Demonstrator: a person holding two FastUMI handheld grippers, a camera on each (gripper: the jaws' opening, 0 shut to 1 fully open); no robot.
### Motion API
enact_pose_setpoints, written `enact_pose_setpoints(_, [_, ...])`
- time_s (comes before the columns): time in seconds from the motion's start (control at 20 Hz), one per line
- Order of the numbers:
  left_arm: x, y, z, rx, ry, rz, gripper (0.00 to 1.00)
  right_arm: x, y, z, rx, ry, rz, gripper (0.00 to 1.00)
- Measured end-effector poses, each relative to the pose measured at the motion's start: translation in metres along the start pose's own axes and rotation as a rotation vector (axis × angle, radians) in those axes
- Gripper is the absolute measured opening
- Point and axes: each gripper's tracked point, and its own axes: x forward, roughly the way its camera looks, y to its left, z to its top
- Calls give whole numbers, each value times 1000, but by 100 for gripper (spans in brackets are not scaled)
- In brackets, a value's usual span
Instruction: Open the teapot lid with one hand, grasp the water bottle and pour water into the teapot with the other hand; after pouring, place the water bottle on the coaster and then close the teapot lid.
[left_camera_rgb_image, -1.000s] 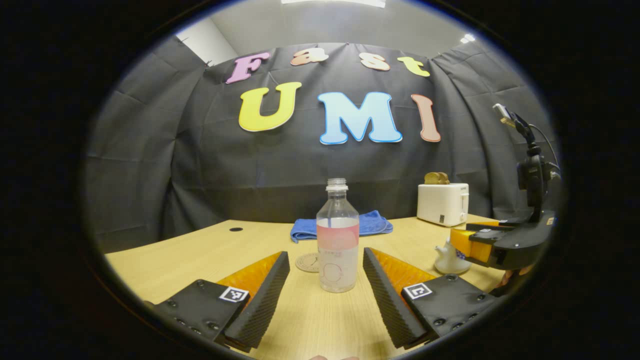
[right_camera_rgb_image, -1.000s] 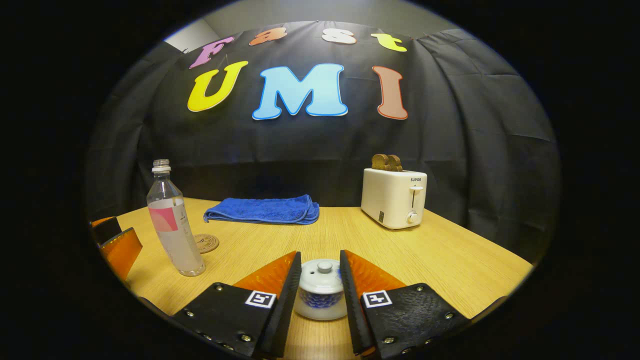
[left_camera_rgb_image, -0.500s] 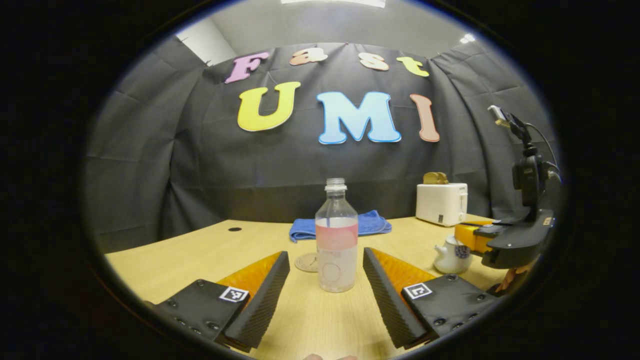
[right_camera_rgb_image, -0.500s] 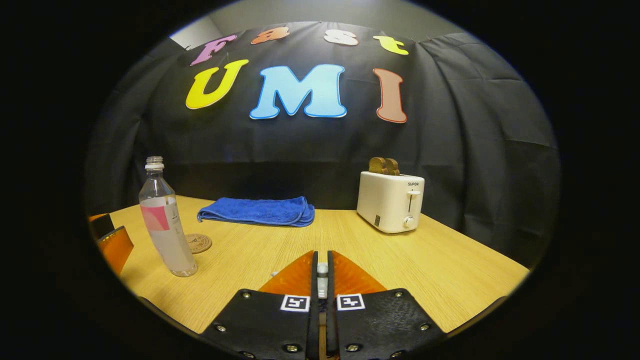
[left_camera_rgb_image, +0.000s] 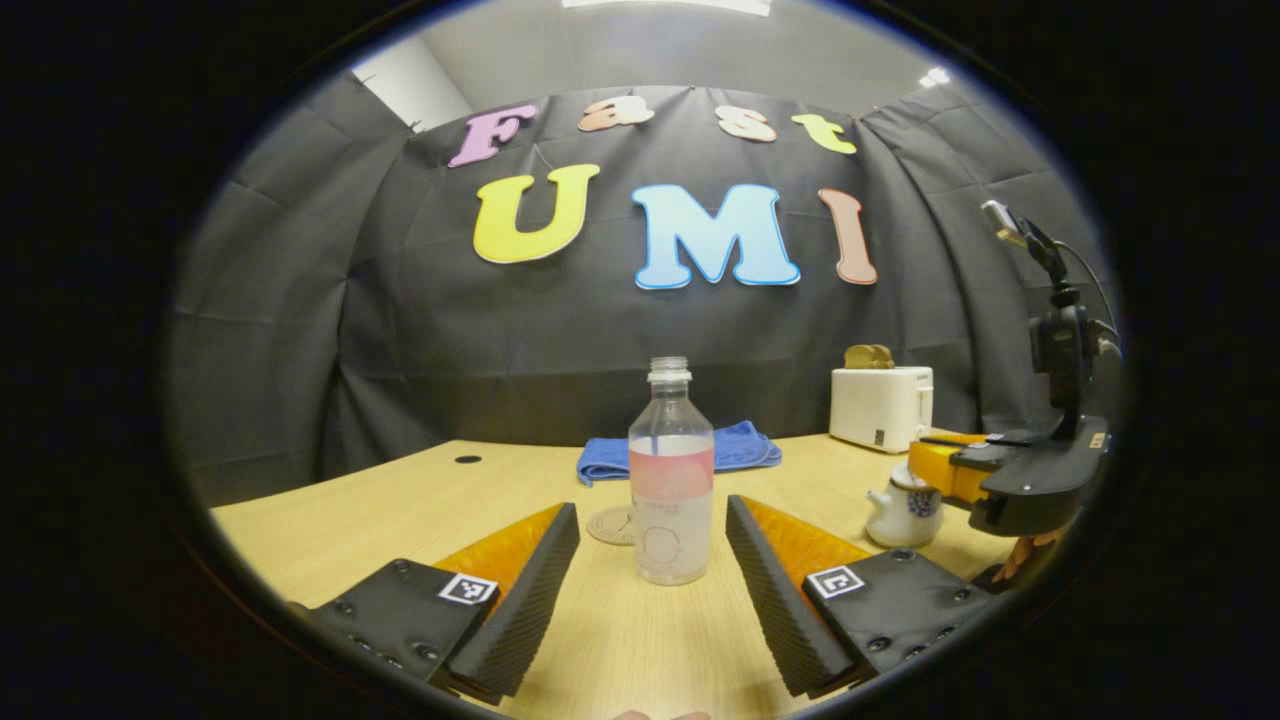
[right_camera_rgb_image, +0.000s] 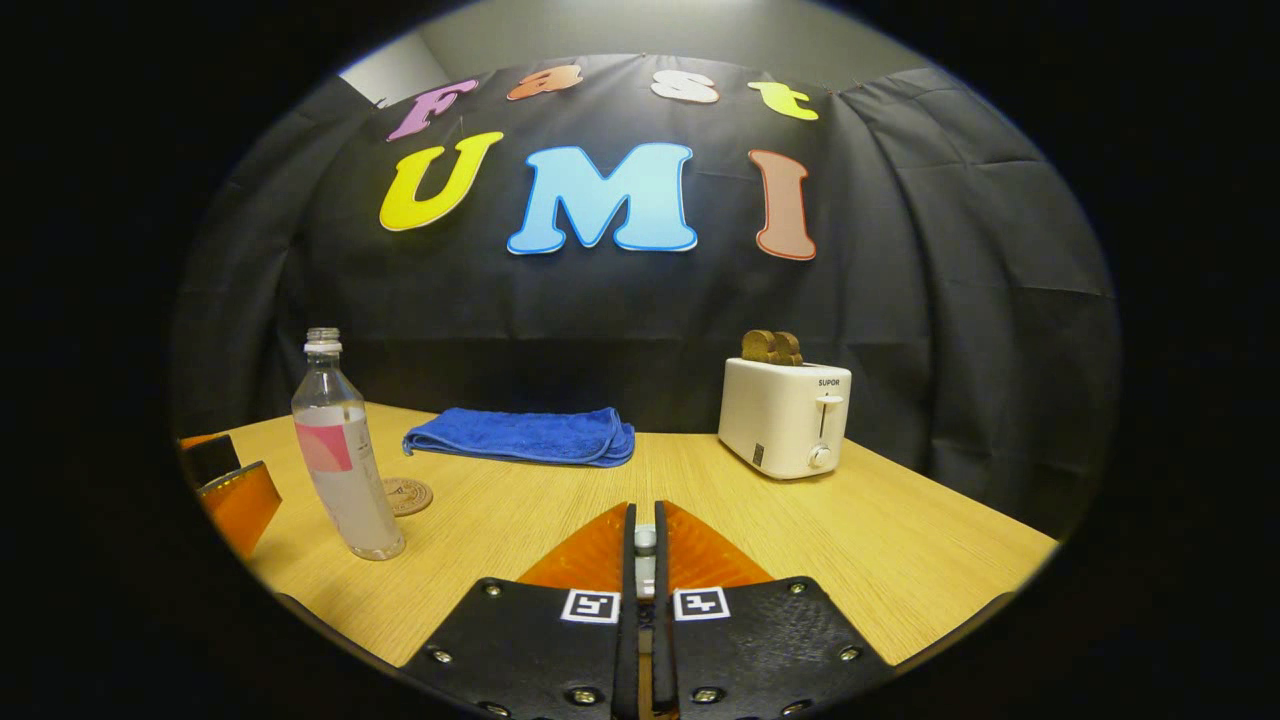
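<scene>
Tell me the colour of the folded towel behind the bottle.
Blue; the towel shows best in the right gripper view.

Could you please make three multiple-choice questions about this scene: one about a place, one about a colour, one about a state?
1. Where does the coaster lie?
A. On the table beside the water bottle
B. On top of the toaster
C. Under the teapot

2. What colour is the folded towel?
A. Red
B. Blue
C. White

3. How does the left gripper stand?
A. Shut on the water bottle
B. Shut with nothing between its fingers
C. Open, one finger on each side of the water bottle, not touching

Answers:
1. A: the right gripper view shows the coaster flat on the table next to the bottle.
2. B: both views show it blue.
3. C: the left gripper view shows gaps on both sides of the bottle.
</scene>
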Motion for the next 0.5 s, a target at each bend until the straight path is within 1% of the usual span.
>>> enact_pose_setpoints(0.1, [2,-2,0,0,0,-3,100,-5,2,4,0,-16,9,6])
enact_pose_setpoints(0.2, [3,-9,2,0,-1,-28,100,-11,4,10,-5,-39,19,5])
enact_pose_setpoints(0.4, [9,-15,2,0,-2,-31,100,-22,7,9,21,-39,45,6])
enact_pose_setpoints(0.5, [17,-16,2,1,0,-15,100,-30,4,14,15,-61,47,6])
